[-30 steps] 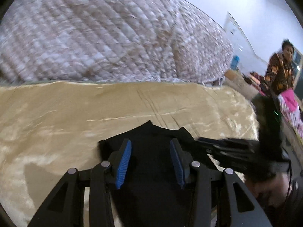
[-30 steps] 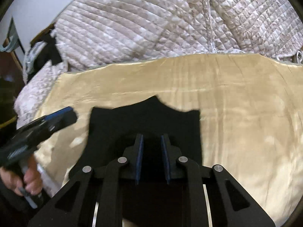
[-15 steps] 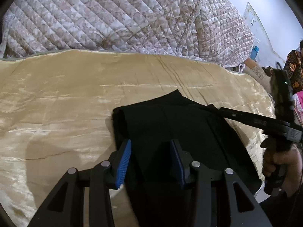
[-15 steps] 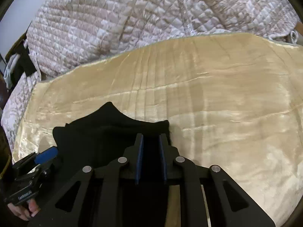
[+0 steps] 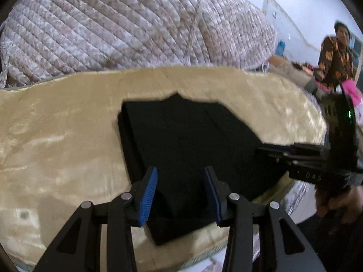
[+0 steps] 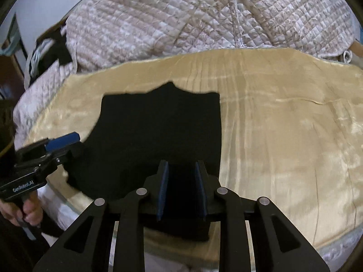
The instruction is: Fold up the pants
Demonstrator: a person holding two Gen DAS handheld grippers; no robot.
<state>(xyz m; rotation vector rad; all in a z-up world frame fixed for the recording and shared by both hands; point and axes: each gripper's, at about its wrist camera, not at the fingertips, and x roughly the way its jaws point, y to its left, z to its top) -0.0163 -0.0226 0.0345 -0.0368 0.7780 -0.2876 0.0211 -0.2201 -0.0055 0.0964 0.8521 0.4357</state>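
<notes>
The black pants (image 5: 181, 136) lie folded on a golden blanket (image 5: 56, 147), with the waist end farthest from me. My left gripper (image 5: 180, 174) is at their near left corner, and a thick fold of the cloth fills the gap between its blue pads. At the near right corner is my right gripper (image 6: 181, 165). Its jaws are opening, and black cloth of the pants (image 6: 158, 124) still spans from pad to pad. Each gripper also shows in the other's view: the right gripper (image 5: 283, 154) and the left gripper (image 6: 63, 140).
A quilted cover (image 6: 204, 22) is heaped behind the blanket (image 6: 283, 136). The blanket's front edge runs just below both grippers. A person (image 5: 335, 52) stands at the far right of the room. Dark clothes (image 6: 52, 54) lie at the back left.
Both grippers have shifted across and sunk toward the blanket, with the near end of the pants between their pads. The right jaws stand a little wider than half a second ago.
</notes>
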